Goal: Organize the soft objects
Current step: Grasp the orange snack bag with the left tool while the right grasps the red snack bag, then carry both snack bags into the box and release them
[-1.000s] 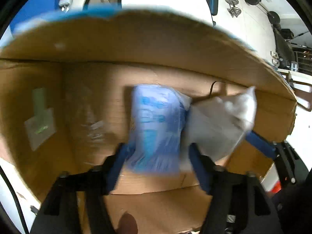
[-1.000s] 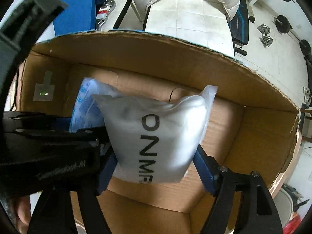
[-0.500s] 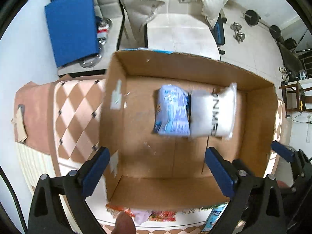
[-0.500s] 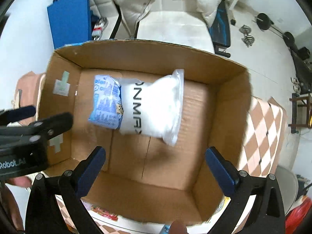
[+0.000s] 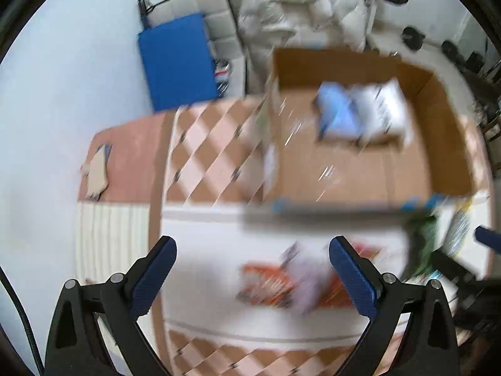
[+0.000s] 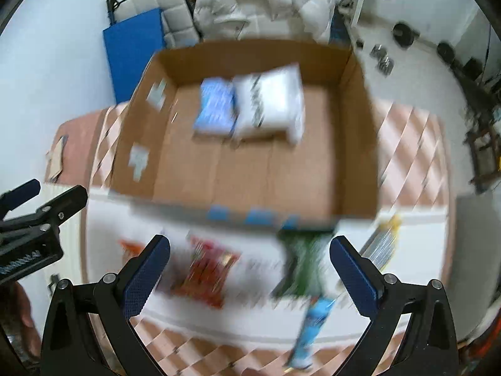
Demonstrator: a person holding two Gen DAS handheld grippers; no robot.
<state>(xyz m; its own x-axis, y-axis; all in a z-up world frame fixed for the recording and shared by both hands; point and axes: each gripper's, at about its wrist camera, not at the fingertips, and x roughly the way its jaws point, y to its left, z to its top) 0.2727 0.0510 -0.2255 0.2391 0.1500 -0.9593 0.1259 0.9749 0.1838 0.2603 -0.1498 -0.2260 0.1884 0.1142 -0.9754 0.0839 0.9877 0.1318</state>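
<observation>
Both frames are smeared, so details are loose. The cardboard box (image 6: 247, 159) sits open on the table (image 6: 416, 244). Inside it, against its far wall, a blue packet (image 6: 216, 109) and a white pouch (image 6: 272, 106) lie touching, side by side. The left claw (image 5: 252, 269) and right claw (image 6: 249, 269) both gape wide and hold nothing, hanging above the table on the box's near side, over what look like red (image 6: 203, 272) and green packets (image 6: 302, 266).

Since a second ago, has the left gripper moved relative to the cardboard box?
Yes. The left gripper has pulled back out of the cardboard box, now over the white surface before it.
</observation>
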